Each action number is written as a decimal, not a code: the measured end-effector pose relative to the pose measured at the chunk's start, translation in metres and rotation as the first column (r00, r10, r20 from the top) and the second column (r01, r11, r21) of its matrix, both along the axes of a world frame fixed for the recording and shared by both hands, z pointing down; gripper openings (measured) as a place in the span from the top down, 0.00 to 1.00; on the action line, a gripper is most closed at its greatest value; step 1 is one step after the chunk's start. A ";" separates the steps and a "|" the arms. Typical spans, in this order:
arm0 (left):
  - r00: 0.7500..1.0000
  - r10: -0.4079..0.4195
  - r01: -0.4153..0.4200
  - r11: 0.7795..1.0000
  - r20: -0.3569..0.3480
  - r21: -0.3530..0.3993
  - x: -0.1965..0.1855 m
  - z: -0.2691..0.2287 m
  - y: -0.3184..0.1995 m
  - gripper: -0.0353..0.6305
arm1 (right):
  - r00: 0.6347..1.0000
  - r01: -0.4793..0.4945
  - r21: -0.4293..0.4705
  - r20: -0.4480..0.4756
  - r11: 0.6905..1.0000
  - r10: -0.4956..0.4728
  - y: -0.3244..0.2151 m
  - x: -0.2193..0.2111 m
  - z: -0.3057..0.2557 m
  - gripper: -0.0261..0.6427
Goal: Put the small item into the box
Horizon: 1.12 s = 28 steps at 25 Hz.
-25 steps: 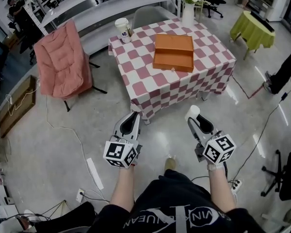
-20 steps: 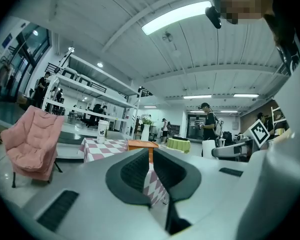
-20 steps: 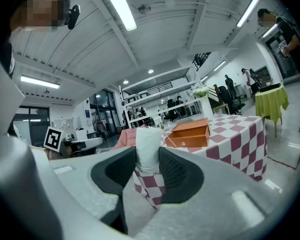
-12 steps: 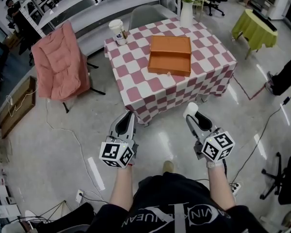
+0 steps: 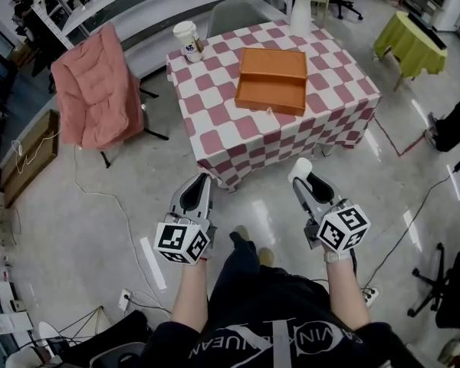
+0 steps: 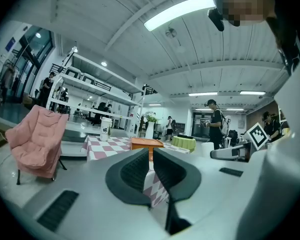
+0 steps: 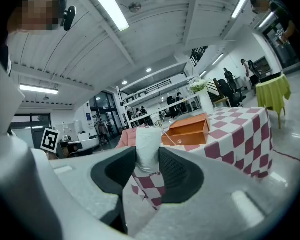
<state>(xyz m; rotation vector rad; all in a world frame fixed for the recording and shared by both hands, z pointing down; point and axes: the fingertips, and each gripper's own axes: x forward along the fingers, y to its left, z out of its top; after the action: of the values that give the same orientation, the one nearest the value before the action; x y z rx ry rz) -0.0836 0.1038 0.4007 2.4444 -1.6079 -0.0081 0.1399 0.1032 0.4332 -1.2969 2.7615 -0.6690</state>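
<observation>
While I stand short of the checkered table, the orange box lies open on it, well apart from both grippers. My right gripper clamps the small white item upright between its jaws. My left gripper is nearly closed and empty.

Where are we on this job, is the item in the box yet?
Not yet. Done: the small white item is picked up, clamped in the right gripper. In hand: it is held over the floor, short of the checkered table. Left: reach the open orange box, which looks empty, and release the item inside. The left gripper is shut on nothing.
</observation>
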 end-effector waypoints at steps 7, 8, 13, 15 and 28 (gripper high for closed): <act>1.000 -0.011 0.011 1.000 -0.010 -0.028 -0.005 0.015 -0.012 0.90 | 1.000 -0.013 -0.021 0.013 1.000 0.013 -0.013 -0.002 0.011 0.75; 1.000 -0.005 0.004 0.999 -0.011 -0.031 -0.003 0.018 -0.016 0.90 | 1.000 -0.016 -0.021 0.012 1.000 0.016 -0.015 -0.001 0.012 0.75; 0.999 0.032 -0.033 0.999 -0.032 -0.028 0.011 0.017 -0.049 0.90 | 0.999 -0.034 -0.012 0.007 0.999 0.034 -0.034 0.009 0.005 0.75; 0.998 0.053 -0.054 0.998 -0.034 -0.018 0.018 0.012 -0.061 0.90 | 0.999 -0.045 -0.013 0.011 0.999 0.046 -0.045 0.012 0.002 0.74; 0.996 0.074 -0.076 0.997 -0.054 -0.034 0.017 0.021 -0.125 0.90 | 0.999 -0.047 -0.029 -0.021 0.998 0.047 -0.107 0.008 -0.001 0.75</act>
<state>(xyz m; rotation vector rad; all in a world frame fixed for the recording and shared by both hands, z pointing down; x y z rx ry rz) -0.0667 -0.0213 0.4218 2.4542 -1.4807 -0.0305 0.1482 -0.0040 0.4326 -1.3772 2.7378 -0.7007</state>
